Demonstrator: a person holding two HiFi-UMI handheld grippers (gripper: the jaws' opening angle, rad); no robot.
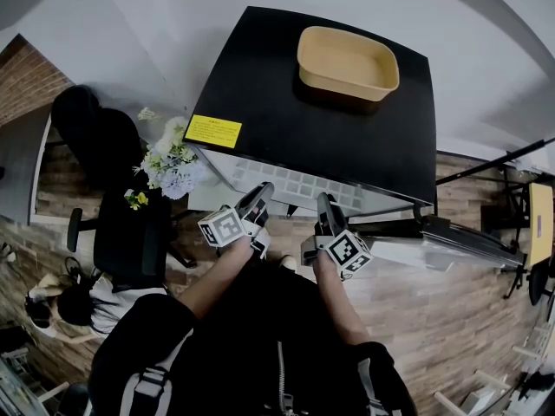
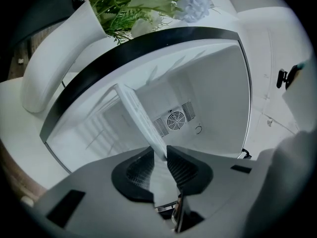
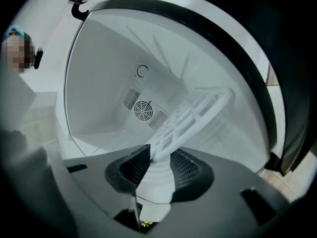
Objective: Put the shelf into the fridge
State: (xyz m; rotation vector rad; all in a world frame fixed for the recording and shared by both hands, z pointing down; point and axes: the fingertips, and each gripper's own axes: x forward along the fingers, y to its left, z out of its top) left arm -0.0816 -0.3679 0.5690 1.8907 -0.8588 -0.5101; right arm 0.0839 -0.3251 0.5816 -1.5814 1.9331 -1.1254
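Left gripper (image 1: 257, 194): I see it from above, reaching forward, its marker cube on the side nearest my camera.
Left jaws: drawn close together, the pads (image 2: 136, 170) pinching the thin edge of the white shelf (image 2: 140, 120).
Right gripper (image 1: 326, 204): alongside the left one, near it but not touching, also pointing forward.
Right jaws: wider apart than the left pair, with both pads (image 3: 188, 170) pressed on the shelf's near edge.
Left forearm (image 1: 217, 280): stretched ahead out of a dark sleeve, angling inward.
Right forearm (image 1: 340, 306): stretched ahead, angling inward toward the left.
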